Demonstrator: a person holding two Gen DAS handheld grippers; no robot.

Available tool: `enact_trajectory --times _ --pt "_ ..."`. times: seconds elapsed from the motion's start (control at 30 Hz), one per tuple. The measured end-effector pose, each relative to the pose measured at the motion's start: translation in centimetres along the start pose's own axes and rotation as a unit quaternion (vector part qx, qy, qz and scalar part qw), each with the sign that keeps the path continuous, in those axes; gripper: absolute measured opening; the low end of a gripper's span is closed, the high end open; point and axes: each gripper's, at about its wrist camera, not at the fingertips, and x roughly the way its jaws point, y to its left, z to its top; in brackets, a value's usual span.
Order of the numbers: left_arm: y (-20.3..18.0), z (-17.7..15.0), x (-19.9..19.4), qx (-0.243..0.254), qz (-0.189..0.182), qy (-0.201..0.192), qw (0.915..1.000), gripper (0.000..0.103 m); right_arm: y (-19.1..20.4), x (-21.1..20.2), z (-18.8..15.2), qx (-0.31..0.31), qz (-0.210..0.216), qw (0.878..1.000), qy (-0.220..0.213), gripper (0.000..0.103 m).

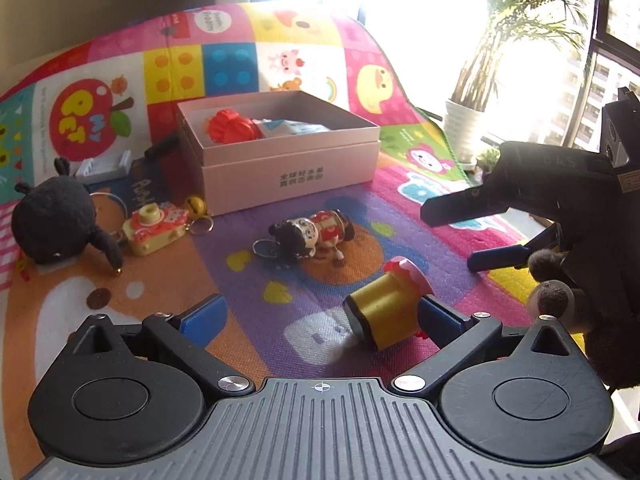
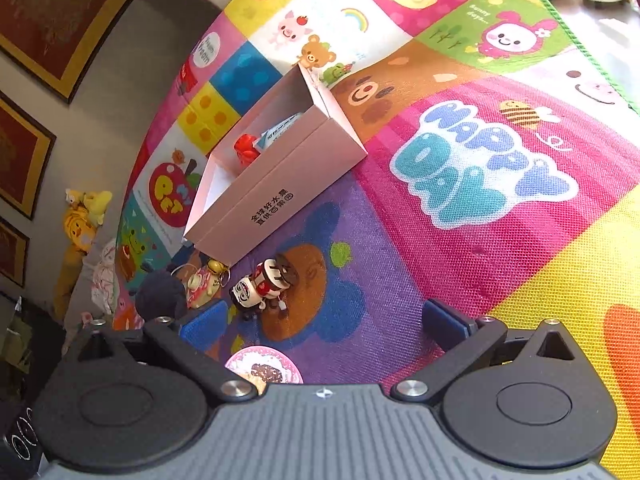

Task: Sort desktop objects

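A pink open box (image 1: 280,168) sits on the play mat and holds a red toy (image 1: 230,126) and a blue-white carton (image 1: 288,126); the box also shows in the right wrist view (image 2: 280,196). A yellow jar toy with a pink lid (image 1: 386,304) lies on its side by the right finger of my open left gripper (image 1: 324,316). A doll keychain (image 1: 312,236) lies mid-mat, also in the right wrist view (image 2: 264,284). My right gripper (image 2: 324,328) is open and empty above the mat; it shows at the right of the left wrist view (image 1: 456,236).
A black plush (image 1: 56,224), a camera keychain (image 1: 154,230) with a bell (image 1: 196,204), a small blue-white piece (image 1: 104,166) and a black stick (image 1: 162,146) lie left of the box. A potted plant (image 1: 466,124) stands beyond the mat edge. A pink lid (image 2: 264,366) shows under my right gripper.
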Motion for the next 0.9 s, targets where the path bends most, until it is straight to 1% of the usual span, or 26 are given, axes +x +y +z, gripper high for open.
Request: enact_trajectory --times 0.07,0.1,0.2,0.3,0.4,0.53,0.6,0.7,0.73,0.8,0.83,0.9 --pt "0.0 0.1 -0.2 0.002 -0.003 -0.006 1.0 0.103 0.7 0.4 0.4 -0.04 -0.008 0.999 0.027 0.103" --pt "-0.1 0.1 -0.4 0.005 -0.006 -0.01 0.9999 0.103 0.8 0.5 0.5 -0.047 -0.01 0.998 0.033 0.103" --pt "-0.8 0.2 -0.6 0.03 -0.016 -0.02 0.9992 0.103 0.9 0.6 0.5 -0.052 -0.011 0.998 0.039 0.103" --pt "-2.1 0.1 -0.2 0.075 -0.018 -0.021 0.9968 0.103 0.9 0.7 0.7 -0.057 -0.008 0.997 0.048 0.103" --pt "-3.6 -0.2 0.6 0.127 -0.015 -0.017 0.9917 0.103 0.6 0.6 0.8 -0.057 0.0 0.997 0.053 0.103" --pt "-5.5 -0.8 1.9 0.19 -0.013 -0.014 0.9817 0.103 0.4 0.2 0.2 -0.059 0.007 0.998 0.036 0.103" --pt "-6.2 -1.0 2.6 0.211 -0.014 -0.013 0.9773 0.103 0.4 0.2 0.1 -0.063 0.01 0.997 0.034 0.103" --pt "-6.7 -1.0 3.1 0.222 -0.016 -0.016 0.9748 0.101 0.0 0.1 0.6 -0.045 0.018 0.998 0.039 0.103" --pt "-6.8 -1.0 3.2 0.223 -0.016 -0.016 0.9746 0.099 -0.2 0.1 0.8 -0.036 0.021 0.998 0.04 0.103" --pt "-6.6 -0.9 3.4 0.218 -0.011 -0.011 0.9758 0.08 -0.6 0.1 1.2 -0.015 0.027 0.998 0.045 0.103" --pt "-6.4 -0.9 3.4 0.21 -0.007 -0.007 0.9776 0.076 -0.7 0.2 1.3 -0.008 0.029 0.998 0.048 0.103" --pt "-5.5 -0.7 3.3 0.188 -0.007 -0.005 0.9821 0.065 -0.8 0.2 1.5 0.0 0.031 0.998 0.052 0.103"
